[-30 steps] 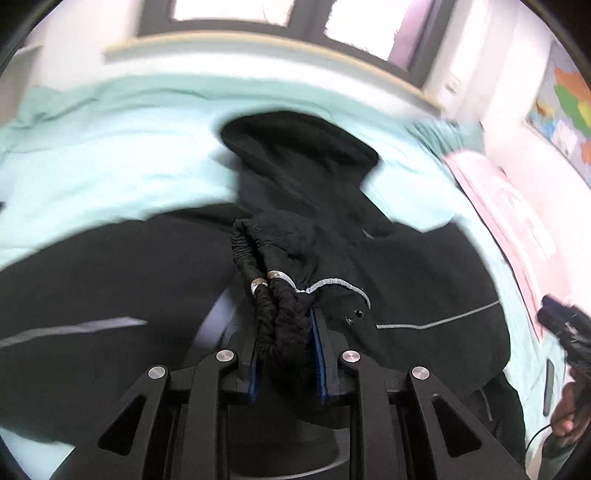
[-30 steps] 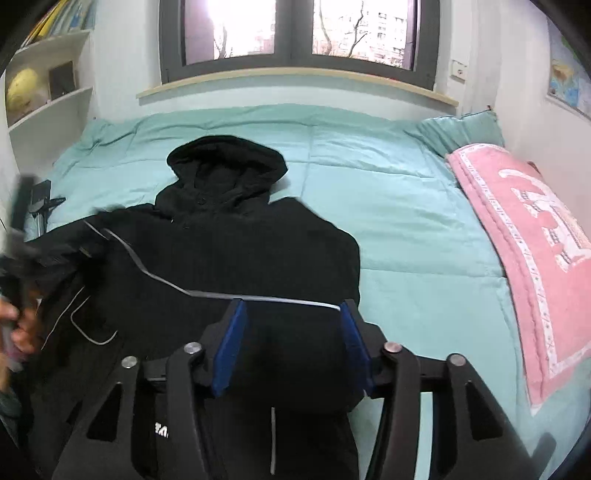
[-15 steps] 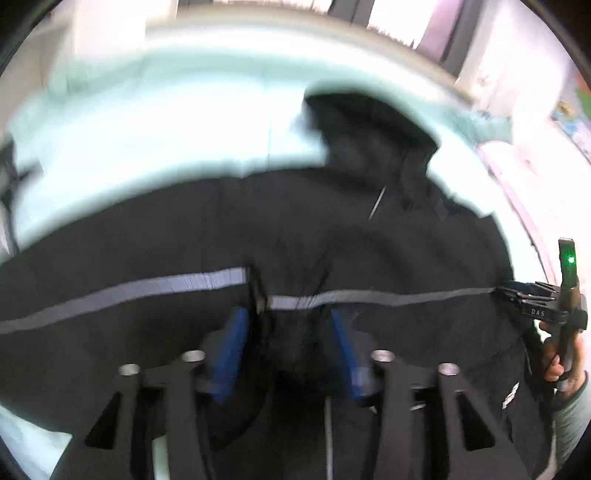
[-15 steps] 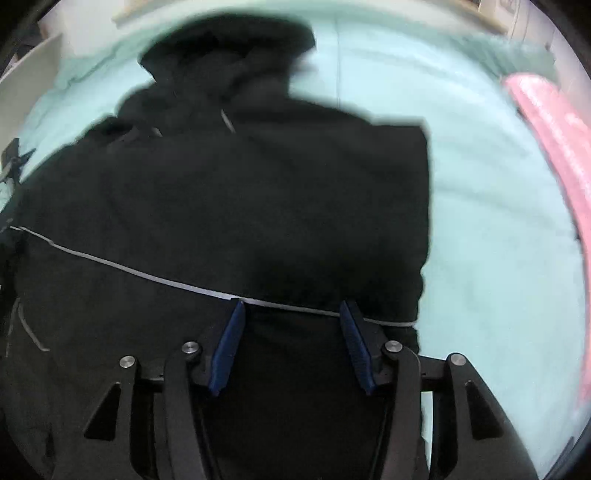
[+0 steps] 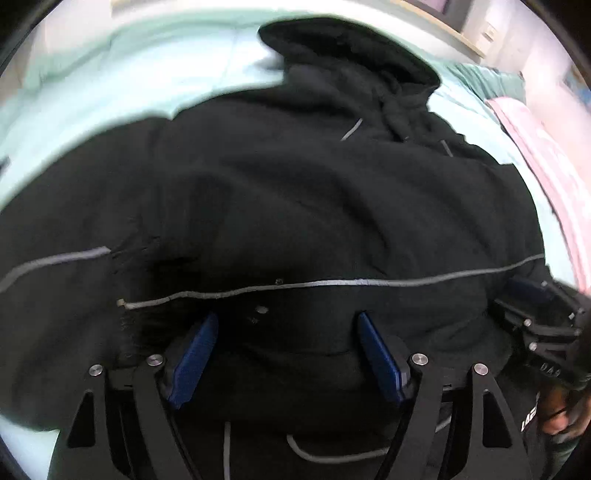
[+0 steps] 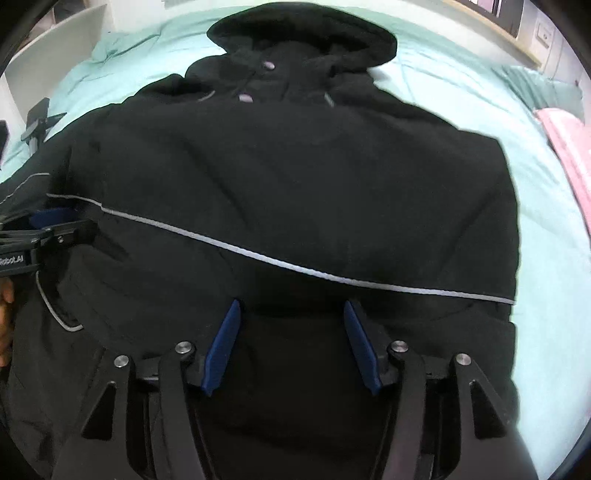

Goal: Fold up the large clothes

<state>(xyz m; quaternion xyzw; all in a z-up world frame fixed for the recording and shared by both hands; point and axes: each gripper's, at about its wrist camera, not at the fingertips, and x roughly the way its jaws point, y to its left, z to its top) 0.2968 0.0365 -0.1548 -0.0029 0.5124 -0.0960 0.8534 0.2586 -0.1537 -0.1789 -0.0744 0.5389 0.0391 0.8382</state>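
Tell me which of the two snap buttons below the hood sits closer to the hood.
The upper snap button, just under the hood on the black jacket. The other snap button sits lower and slightly left.

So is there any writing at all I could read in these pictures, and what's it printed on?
"RobotAI": white letters on the left gripper, seen in the right wrist view; the start is cut off.
"DAS", roughly: on the right gripper, blurred.
White mark on the black jacket, lower right: unreadable.
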